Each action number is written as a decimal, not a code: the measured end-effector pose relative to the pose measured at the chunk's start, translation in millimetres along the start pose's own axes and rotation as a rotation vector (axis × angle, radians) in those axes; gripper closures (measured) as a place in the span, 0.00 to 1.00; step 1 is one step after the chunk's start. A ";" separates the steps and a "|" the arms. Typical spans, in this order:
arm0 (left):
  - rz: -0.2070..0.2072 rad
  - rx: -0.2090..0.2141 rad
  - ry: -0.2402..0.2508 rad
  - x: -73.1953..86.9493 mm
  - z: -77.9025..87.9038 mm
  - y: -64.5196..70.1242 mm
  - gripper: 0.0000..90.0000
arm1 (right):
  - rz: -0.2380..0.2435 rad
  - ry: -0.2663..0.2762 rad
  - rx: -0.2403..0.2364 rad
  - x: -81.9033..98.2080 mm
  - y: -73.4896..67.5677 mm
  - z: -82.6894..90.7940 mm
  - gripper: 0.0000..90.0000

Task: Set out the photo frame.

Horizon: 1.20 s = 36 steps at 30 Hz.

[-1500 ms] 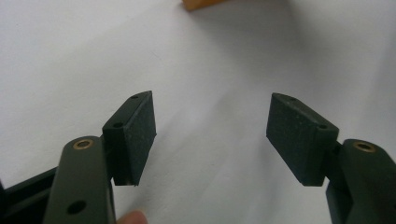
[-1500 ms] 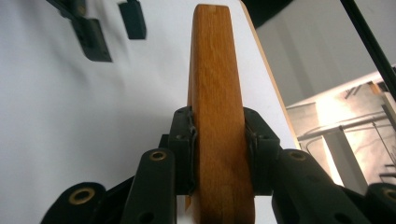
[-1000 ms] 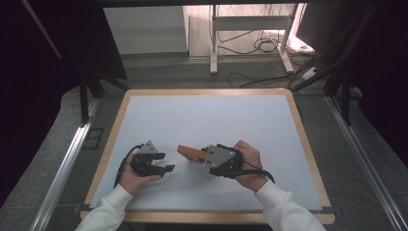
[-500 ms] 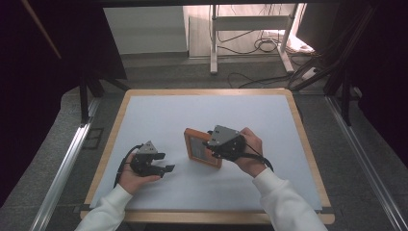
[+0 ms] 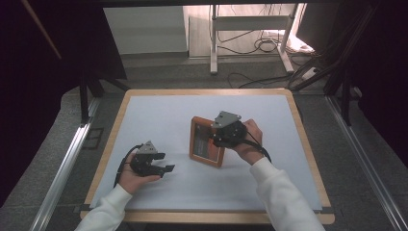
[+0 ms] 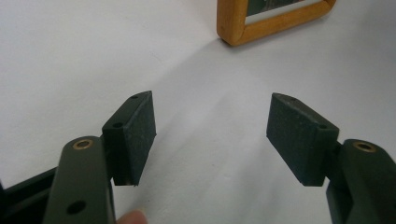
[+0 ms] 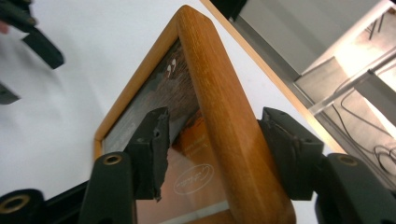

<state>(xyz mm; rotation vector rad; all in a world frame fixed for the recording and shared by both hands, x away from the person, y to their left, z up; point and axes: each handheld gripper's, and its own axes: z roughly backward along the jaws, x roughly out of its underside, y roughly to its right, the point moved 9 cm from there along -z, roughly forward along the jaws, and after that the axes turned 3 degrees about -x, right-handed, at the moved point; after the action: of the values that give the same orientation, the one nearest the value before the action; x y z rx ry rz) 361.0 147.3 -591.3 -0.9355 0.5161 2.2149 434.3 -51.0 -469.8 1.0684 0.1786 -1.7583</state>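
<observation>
**Now: right tongs clamp frame rail, left tongs idle**

Nearest, low on the table: left gripper, in the person's left hand, close to the near edge. Jaws stand wide apart with nothing between them; in the left gripper view the pads show bare white surface in the gap. A corner of the frame sits ahead of those jaws, well apart from them. Judgement: this hand is parked, mouth aimed toward the frame, ready to assist if needed.

Mid-table: wooden frame, a small picture frame with a glazed front, just right of centre. It looks tilted, its near edge down on or close to the table and its far edge raised; whether it touches the surface cannot be told for sure.

Right gripper, in the right hand, comes at the frame from its right side. In the right gripper view the jaws straddle one wooden rail: one pad lies on the glass side, the other against the outer side of the rail. Jaws appear closed on the rail. Judgement: gripping the rail rather than the glass gives a firm hold and lets the frame pivot on its low edge.

Far: table rim, then floor with cables.
</observation>
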 end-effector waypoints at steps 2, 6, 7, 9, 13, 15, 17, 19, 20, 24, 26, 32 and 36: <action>0.000 0.000 0.000 -0.1 0.1 -0.1 0.36 | -0.010 -0.004 0.005 1.6 3.2 -2.7 0.45; -0.001 0.000 -0.001 0.2 -0.2 -0.4 0.36 | -0.035 -0.011 0.012 5.1 8.0 -6.7 0.43; -0.001 0.000 -0.001 0.3 -0.4 -0.4 0.36 | -0.039 -0.011 0.013 5.9 9.1 -7.3 0.42; -0.002 0.004 -0.003 0.4 -0.6 0.0 0.36 | -0.047 -0.011 0.013 6.9 10.3 -8.3 0.42; -0.004 0.005 -0.001 0.2 -0.7 0.3 0.36 | -0.059 -0.013 0.026 7.4 11.2 -9.8 0.39; -0.003 0.004 0.000 0.1 -0.3 0.1 0.36 | -0.083 0.003 0.044 6.1 13.1 -8.9 0.34; -0.001 0.003 0.002 0.0 0.1 -0.2 0.36 | -0.096 0.012 0.054 5.3 14.1 -7.2 0.33; -0.002 0.002 0.000 0.1 0.6 -0.8 0.36 | -0.117 0.033 0.069 3.7 15.4 -3.2 0.30; 0.000 0.003 0.002 0.0 0.5 -0.6 0.36 | -0.130 0.045 0.078 2.8 16.1 0.1 0.28; 0.000 0.000 0.006 -0.4 1.0 -0.6 0.36 | -0.179 0.085 0.090 2.6 15.5 14.8 0.27; 0.006 -0.001 0.006 -0.5 1.4 -0.3 0.36 | -0.204 0.104 0.089 4.8 13.9 23.9 0.27; 0.002 0.001 0.002 -0.4 0.8 0.7 0.36 | -0.276 0.111 0.081 26.7 4.6 46.5 0.30; 0.004 -0.001 0.007 -0.9 0.6 0.9 0.36 | -0.307 0.090 0.036 48.4 -9.5 52.4 0.36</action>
<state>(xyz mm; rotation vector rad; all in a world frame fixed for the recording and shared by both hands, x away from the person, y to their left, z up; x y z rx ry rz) 360.6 146.6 -590.1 -0.9432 0.5207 2.2166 392.6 -109.2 -477.1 1.1960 0.3855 -1.9921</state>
